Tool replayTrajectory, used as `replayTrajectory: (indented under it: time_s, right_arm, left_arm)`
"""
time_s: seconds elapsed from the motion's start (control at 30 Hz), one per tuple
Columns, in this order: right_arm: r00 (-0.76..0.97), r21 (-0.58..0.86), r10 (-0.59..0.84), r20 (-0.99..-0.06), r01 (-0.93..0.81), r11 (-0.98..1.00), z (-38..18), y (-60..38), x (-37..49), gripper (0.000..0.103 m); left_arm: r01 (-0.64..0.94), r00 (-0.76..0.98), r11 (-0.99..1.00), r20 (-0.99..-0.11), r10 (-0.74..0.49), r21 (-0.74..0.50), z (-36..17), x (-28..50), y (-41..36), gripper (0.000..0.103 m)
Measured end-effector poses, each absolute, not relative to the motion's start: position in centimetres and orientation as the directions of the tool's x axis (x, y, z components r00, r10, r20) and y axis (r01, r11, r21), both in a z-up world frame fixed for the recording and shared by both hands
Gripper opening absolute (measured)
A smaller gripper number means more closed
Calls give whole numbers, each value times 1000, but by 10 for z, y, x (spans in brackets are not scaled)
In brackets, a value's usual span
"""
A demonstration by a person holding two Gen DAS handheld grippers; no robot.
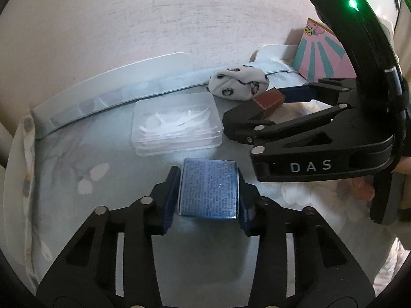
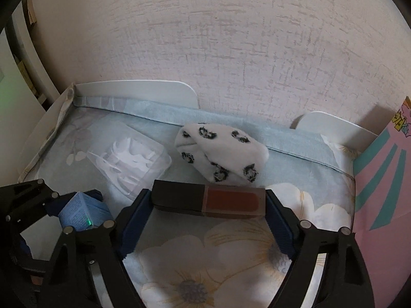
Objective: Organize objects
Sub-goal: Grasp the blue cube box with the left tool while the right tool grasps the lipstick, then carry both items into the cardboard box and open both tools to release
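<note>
My left gripper [image 1: 208, 188] is shut on a small blue box [image 1: 208, 188] covered in fine print, held just above the floral bedsheet. The box also shows in the right wrist view [image 2: 82, 211] at the lower left. My right gripper [image 2: 208, 201] is shut on a lip gloss tube [image 2: 208, 201] with a black cap and a brown-red body, held crosswise by its two ends. In the left wrist view the right gripper [image 1: 267, 100] holds the tube [image 1: 267, 101] at the right, close to a rolled white sock.
A clear plastic box of white floss picks [image 1: 176, 125] [image 2: 129, 157] lies on the sheet. A rolled white sock with black spots [image 1: 239, 83] [image 2: 221, 152] lies near the wall. A pink and teal box [image 1: 321, 59] [image 2: 382, 190] stands at the right. White bed rails [image 2: 136, 91] line the far edge.
</note>
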State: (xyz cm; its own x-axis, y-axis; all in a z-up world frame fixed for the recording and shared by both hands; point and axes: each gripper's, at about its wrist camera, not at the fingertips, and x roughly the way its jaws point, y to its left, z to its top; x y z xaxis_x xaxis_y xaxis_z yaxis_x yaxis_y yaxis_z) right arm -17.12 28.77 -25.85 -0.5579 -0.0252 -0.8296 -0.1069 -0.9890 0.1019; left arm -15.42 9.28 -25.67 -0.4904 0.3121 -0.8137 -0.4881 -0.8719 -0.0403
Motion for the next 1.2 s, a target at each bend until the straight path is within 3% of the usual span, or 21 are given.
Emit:
replayTrajectory:
  time_s: [0.47, 0.93, 1.2]
  right_arm:
    - [-588, 132, -29, -808, -134, -982, -231, 288, -151, 81]
    - [-671, 124, 3, -741, -142, -982, -104, 291, -104, 82]
    - [-687, 146, 19, -727, -181, -973, -62, 289, -75, 82]
  left_arm:
    - [-468, -505, -882, -801, 322, -59, -232, -155, 81, 31]
    - [-398, -607, -915, -729, 315, -65, -111, -144, 57, 31]
    - [-391, -635, -919, -707, 311, -53, -58, -128, 60, 31]
